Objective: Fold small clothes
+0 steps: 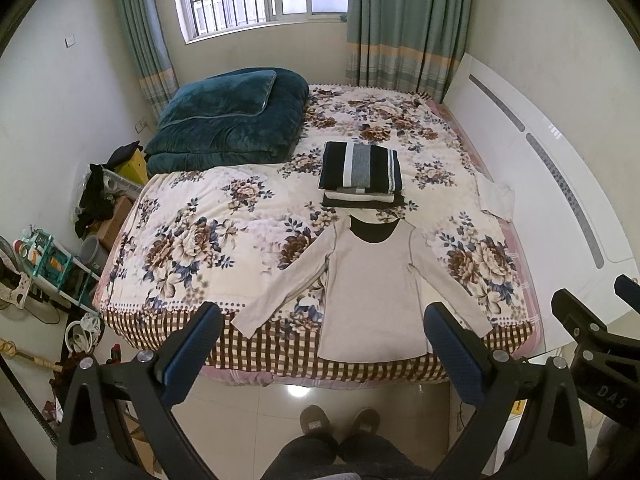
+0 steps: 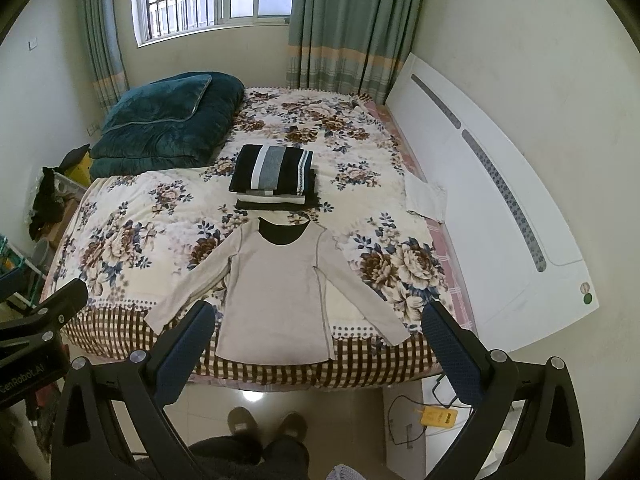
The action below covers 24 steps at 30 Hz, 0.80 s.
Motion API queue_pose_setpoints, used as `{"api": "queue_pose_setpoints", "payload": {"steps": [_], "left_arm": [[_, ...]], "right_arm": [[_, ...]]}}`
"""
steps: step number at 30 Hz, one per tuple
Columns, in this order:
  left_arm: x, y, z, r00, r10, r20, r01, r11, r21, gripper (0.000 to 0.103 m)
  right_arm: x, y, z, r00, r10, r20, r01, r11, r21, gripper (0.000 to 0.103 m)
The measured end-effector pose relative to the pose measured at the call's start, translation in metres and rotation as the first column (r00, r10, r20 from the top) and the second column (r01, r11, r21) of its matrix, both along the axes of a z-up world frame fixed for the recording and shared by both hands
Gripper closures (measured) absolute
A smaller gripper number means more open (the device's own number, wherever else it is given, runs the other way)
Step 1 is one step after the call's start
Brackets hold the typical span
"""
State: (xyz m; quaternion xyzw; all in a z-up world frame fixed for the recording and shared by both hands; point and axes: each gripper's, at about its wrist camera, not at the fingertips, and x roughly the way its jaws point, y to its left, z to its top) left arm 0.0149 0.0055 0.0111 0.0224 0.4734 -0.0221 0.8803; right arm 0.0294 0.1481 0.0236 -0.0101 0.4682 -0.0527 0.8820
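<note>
A pale beige long-sleeved shirt [image 1: 370, 292] lies flat, face up, sleeves spread, at the near edge of the floral bed [image 1: 192, 240]; it also shows in the right wrist view [image 2: 276, 300]. Behind it sits a stack of folded clothes [image 1: 360, 172], topped by a black, white and grey striped piece [image 2: 272, 172]. My left gripper [image 1: 324, 320] is open and empty, held above the floor in front of the bed. My right gripper [image 2: 316, 320] is open and empty too, beside the left one; its body shows at the right of the left wrist view.
A folded teal quilt [image 1: 228, 124] lies at the bed's far left. A white cloth [image 1: 496, 196] lies at the right edge by the white headboard [image 1: 560, 208]. Clutter and a shelf [image 1: 48, 264] stand left of the bed. My slippered feet [image 1: 340, 424] stand on the tiled floor. A yellow charger [image 2: 440, 416] lies on the floor.
</note>
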Motion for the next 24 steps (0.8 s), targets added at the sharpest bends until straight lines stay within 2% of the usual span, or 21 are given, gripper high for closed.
{"api": "queue_pose_setpoints", "payload": {"steps": [5, 24], "left_arm": [[0.015, -0.004, 0.015, 1.000, 0.003, 0.002, -0.003, 1.000, -0.002, 0.000], [0.015, -0.003, 0.016, 1.000, 0.005, 0.010, -0.005, 1.000, -0.001, 0.000]], "right_arm": [[0.000, 0.001, 0.000, 1.000, 0.000, 0.000, 0.000, 1.000, 0.001, 0.000], [0.003, 0.006, 0.006, 1.000, 0.000, 0.004, 0.000, 1.000, 0.003, 0.000]]}}
